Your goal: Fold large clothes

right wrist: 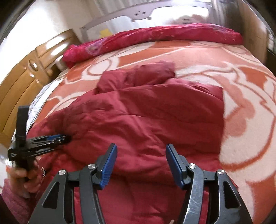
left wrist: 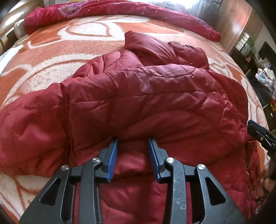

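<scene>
A dark red quilted jacket lies spread and partly folded on a bed whose blanket is patterned orange and white. A rolled red quilt runs along the far edge.

Left wrist view: the left gripper stands with its jaws partly open, their tips against a raised fold of the jacket, the blue pads not pressing it. The right gripper's tip appears only at the right margin, beside the jacket's fringed hem.

Right wrist view: the right gripper hovers over the jacket near its front edge, jaws about half open, nothing held. Only this view shows the hand holding the left gripper's handle, a pink knitted sleeve and the wooden headboard.
</scene>
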`<state>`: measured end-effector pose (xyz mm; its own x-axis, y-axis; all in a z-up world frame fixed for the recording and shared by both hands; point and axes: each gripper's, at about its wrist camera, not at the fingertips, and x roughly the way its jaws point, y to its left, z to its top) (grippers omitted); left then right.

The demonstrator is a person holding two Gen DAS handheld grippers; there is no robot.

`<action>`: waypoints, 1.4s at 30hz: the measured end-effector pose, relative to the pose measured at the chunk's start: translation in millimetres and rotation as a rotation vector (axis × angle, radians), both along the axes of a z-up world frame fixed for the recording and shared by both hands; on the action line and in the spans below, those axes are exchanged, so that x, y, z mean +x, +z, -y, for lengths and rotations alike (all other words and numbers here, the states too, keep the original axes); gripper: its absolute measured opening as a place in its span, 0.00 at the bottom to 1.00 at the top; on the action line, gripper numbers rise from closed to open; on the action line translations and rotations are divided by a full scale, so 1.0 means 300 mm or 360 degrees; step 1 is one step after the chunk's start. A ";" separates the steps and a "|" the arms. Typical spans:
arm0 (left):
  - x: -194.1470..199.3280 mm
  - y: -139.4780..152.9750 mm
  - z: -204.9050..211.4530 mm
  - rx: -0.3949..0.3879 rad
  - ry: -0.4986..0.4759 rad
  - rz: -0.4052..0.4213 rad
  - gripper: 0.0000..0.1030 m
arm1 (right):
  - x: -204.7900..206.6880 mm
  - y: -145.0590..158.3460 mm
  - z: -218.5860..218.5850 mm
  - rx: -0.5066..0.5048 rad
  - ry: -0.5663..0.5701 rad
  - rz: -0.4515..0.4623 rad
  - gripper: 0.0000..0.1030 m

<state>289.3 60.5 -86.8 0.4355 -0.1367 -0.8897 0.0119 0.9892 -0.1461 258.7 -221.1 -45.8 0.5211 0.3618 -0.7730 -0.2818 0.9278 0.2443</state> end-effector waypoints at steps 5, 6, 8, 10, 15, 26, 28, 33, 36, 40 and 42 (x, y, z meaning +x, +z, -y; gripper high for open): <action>0.000 -0.018 0.013 0.0030 -0.0010 0.0016 0.33 | 0.077 -0.137 -0.060 -0.0127 0.0041 -0.0146 0.58; -0.007 -0.020 0.012 0.0020 -0.0008 0.0023 0.33 | 0.078 -0.154 -0.060 -0.0122 0.0042 -0.0147 0.58; -0.011 -0.022 0.008 0.0004 -0.0003 0.0035 0.33 | 0.085 -0.172 -0.049 -0.0083 0.0033 -0.0145 0.59; -0.017 -0.022 0.000 -0.0032 0.0009 0.0053 0.32 | 0.088 -0.172 -0.052 -0.0092 0.0031 -0.0151 0.59; -0.060 0.008 -0.052 -0.0219 0.0092 0.0058 0.34 | 0.087 -0.176 -0.057 -0.0102 0.0034 -0.0140 0.59; -0.213 0.080 -0.199 -0.0344 0.0331 0.0093 0.48 | 0.082 -0.180 -0.051 -0.0112 0.0041 -0.0114 0.60; -0.244 0.077 -0.253 -0.0380 0.0406 0.0089 0.48 | 0.081 -0.173 -0.050 -0.0109 0.0033 -0.0112 0.60; -0.300 0.055 -0.386 -0.0456 0.0546 0.0092 0.48 | 0.030 -0.089 -0.030 -0.0040 -0.0024 -0.0049 0.60; -0.326 0.038 -0.453 -0.0455 0.0614 0.0092 0.56 | -0.027 -0.025 -0.028 0.0011 0.0001 0.0005 0.60; -0.373 0.014 -0.556 -0.0532 0.0749 0.0118 0.63 | -0.102 0.036 -0.050 0.0048 0.0086 0.0012 0.64; -0.395 0.002 -0.608 -0.0572 0.0814 0.0129 0.63 | -0.141 0.059 -0.055 0.0076 0.0123 0.0013 0.66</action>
<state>170.9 243.0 -86.2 0.5889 -0.1779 -0.7884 -0.4246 0.7619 -0.4891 216.5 -204.6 -27.9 0.4965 0.4374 -0.7498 -0.3540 0.8907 0.2852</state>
